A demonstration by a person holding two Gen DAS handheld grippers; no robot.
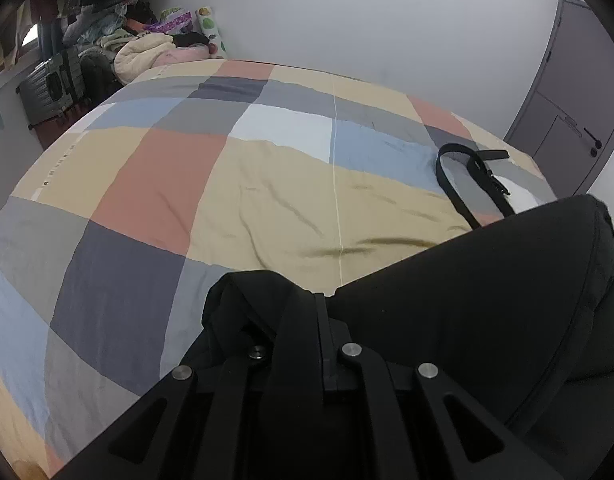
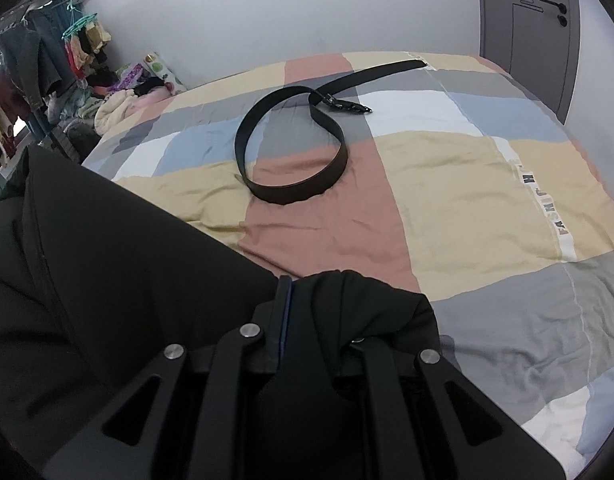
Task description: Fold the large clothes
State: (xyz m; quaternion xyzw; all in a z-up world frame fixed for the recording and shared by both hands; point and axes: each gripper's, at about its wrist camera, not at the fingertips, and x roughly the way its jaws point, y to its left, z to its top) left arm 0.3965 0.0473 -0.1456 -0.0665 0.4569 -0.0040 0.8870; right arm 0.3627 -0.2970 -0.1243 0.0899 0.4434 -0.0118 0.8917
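Two grippers pinch the same black garment (image 1: 487, 292), one at each end, above a bed (image 1: 155, 168) covered in a checked quilt of tan, salmon, grey, blue and white blocks.

In the left wrist view, the left gripper (image 1: 303, 300) has its fingers drawn narrow on a bunched fold of the dark cloth, which humps up over the fingertips and spills down across the left side of the linkage. From there the garment runs off to the right in a broad taut sheet that fills the lower right of the view.

In the right wrist view, the right gripper (image 2: 307, 292) is likewise clamped narrow on the cloth; a fold drapes over the right-hand finger, and the fabric stretches away to the left, filling the lower left of that view.

A black belt (image 2: 291, 140) lies in a loose loop on the quilt beyond the garment, its buckle end resting on a grey and white patch, apart from the cloth and both grippers.

At the far corner of the bed a pile of clothes (image 1: 147, 52) sits against the white wall. A grey door (image 1: 575, 80) stands to the right.
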